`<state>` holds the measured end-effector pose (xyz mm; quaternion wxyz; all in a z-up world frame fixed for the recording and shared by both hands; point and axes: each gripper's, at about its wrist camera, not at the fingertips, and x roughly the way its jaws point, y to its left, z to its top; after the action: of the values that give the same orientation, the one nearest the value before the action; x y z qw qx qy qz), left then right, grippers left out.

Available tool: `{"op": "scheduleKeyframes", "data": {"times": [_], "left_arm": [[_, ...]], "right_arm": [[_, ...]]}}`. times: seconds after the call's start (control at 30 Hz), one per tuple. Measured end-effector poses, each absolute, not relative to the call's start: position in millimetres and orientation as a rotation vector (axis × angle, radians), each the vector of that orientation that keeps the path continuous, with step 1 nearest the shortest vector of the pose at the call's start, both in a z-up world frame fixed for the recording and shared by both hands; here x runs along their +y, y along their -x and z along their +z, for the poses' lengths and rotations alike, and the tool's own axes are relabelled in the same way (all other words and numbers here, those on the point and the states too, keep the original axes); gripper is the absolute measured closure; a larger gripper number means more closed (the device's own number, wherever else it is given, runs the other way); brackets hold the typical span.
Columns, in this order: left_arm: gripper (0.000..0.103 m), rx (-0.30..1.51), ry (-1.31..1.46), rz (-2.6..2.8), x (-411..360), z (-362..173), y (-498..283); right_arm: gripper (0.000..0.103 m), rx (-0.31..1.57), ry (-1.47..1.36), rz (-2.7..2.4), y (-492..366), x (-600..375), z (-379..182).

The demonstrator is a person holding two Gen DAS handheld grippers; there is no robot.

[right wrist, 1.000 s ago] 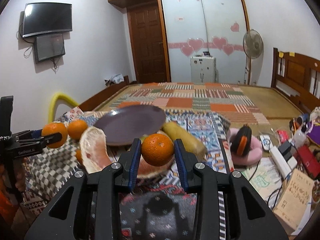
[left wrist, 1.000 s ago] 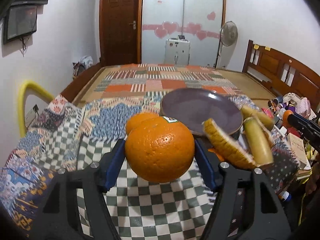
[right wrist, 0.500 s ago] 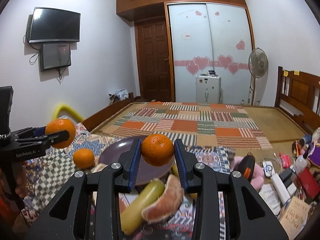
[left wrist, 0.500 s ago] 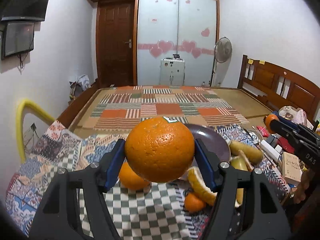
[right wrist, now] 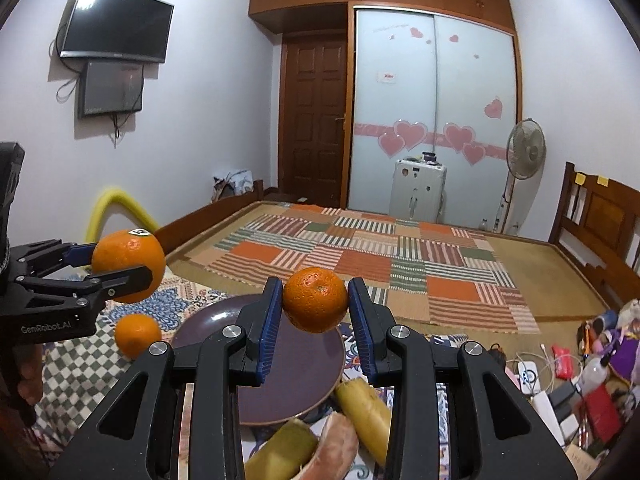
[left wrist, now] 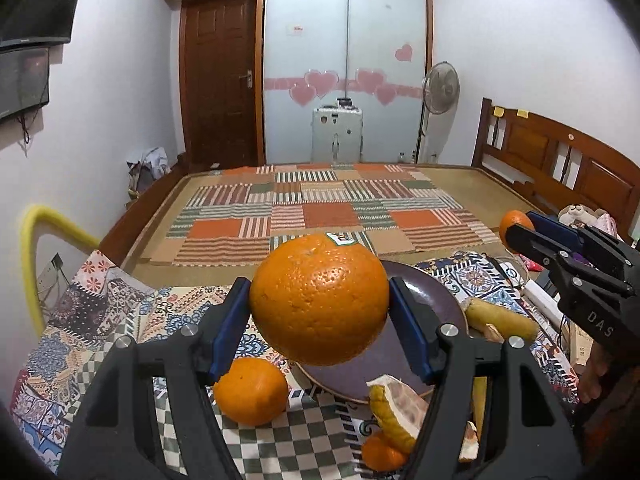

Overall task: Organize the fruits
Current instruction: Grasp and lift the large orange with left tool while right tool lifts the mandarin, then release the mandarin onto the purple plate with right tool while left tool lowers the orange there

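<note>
My left gripper (left wrist: pixel 319 300) is shut on a large orange (left wrist: pixel 320 300) with a sticker, held in the air above the table; it also shows in the right wrist view (right wrist: pixel 128 266). My right gripper (right wrist: pixel 315 300) is shut on a small orange (right wrist: pixel 315 299), held above the dark purple plate (right wrist: pixel 304 364); that orange also shows in the left wrist view (left wrist: pixel 515 229). The plate (left wrist: pixel 428 308) holds nothing. On the cloth lie another orange (left wrist: pixel 251 391), a small orange (left wrist: pixel 380 455), a pomelo wedge (left wrist: pixel 396 404) and yellow fruits (right wrist: pixel 362 410).
The table wears a patchwork and checkered cloth (left wrist: pixel 80 320). A yellow chair back (left wrist: pixel 36 248) stands at the left. Clutter of bottles, cables and boxes (right wrist: pixel 580 372) lies to the right. Beyond is a mat-covered bed (left wrist: pixel 320 208) with a wooden headboard.
Both grippers have risen with their oranges, so the table and plate now sit lower in both views. Grips are unchanged.
</note>
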<state>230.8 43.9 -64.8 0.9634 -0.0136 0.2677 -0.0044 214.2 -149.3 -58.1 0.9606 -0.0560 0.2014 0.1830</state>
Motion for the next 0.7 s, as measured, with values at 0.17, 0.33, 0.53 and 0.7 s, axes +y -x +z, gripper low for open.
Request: {"op": "scheduleKeyframes", "data": {"times": [0.17, 0.33, 0.53, 0.7], "left_arm": [[0.035, 0.575, -0.004, 0.000, 40, -77, -249], [0.035, 0.629, -0.001, 0.000, 41, -90, -272], [0.035, 0.691, -0.012, -0.012, 38, -105, -298], [0.035, 0.740, -0.012, -0.025, 37, -117, -313]], "right_arm": [[0.072, 0.448, 0.134, 0.380, -227, -146, -64], [0.072, 0.509, 0.165, 0.388, -246, -142, -72], [0.072, 0.569, 0.229, 0.392, -262, -132, -83], [0.072, 0.626, 0.288, 0.404, -272, -124, -95]]}}
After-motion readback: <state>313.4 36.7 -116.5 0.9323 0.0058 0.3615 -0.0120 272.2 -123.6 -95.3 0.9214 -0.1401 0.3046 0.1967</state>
